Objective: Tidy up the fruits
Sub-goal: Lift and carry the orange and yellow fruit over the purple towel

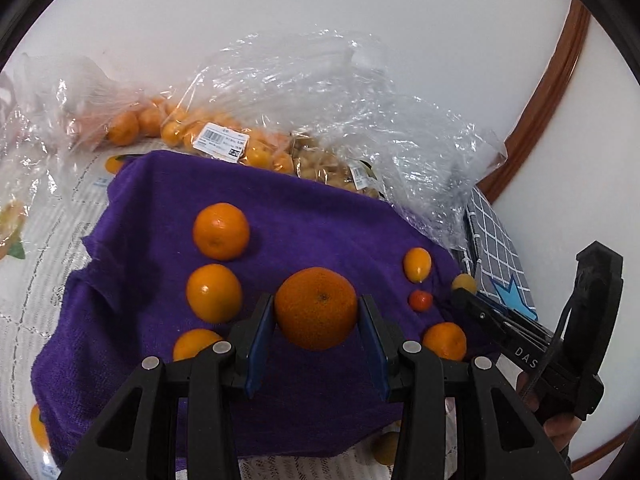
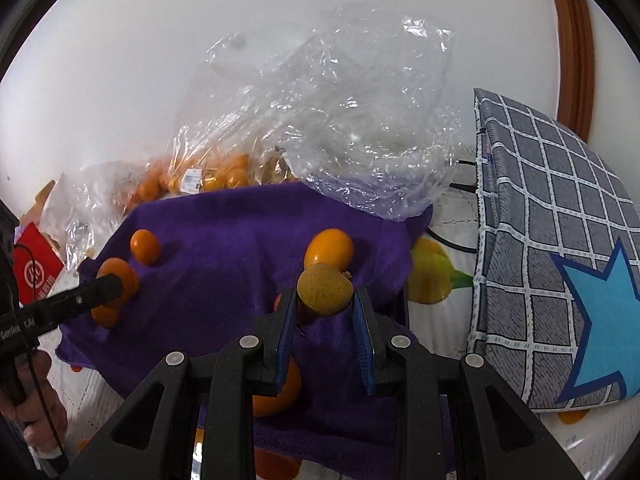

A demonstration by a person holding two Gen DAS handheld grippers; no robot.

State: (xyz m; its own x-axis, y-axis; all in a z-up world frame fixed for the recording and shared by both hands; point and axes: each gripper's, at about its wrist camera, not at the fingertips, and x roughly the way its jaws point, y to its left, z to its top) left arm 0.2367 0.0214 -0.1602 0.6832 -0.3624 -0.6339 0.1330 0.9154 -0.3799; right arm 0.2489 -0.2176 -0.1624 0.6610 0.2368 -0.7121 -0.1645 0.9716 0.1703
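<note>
**Both grippers loaded, over the purple towel**

L gripper (image 1: pixel 317 312): blue pads clamped on a large mandarin (image 1: pixel 316 307), one pad each side, stem scar facing cam. Fruit sits above the purple towel (image 1: pixel 160 208); contact w/ the cloth can't be told.

R gripper (image 2: pixel 325 300): pads clenched on a small yellow-brown fruit (image 2: pixel 325 289), rough speckled skin, prob a longan, not sure. It's held over the towel's right part, just in front of a kumquat (image 2: pixel 329 249) lying on the cloth.

Loose on towel, L wrist view: two mandarins (image 1: pixel 221 231) stacked in a column left of the held one, a third partly hidden behind the L finger. Right side: kumquat, a tiny red-orange fruit (image 1: pixel 420 300) below it, another mandarin (image 1: pixel 445 341) near the towel's edge.

Behind towel: clear plastic bags (image 1: pixel 340 92), one w/ orange fruit + barcode label (image 1: pixel 221 141), one w/ tan fruit. Grey checked cushion (image 2: pixel 560 240) w/ blue star to the right, beside the towel.
</note>
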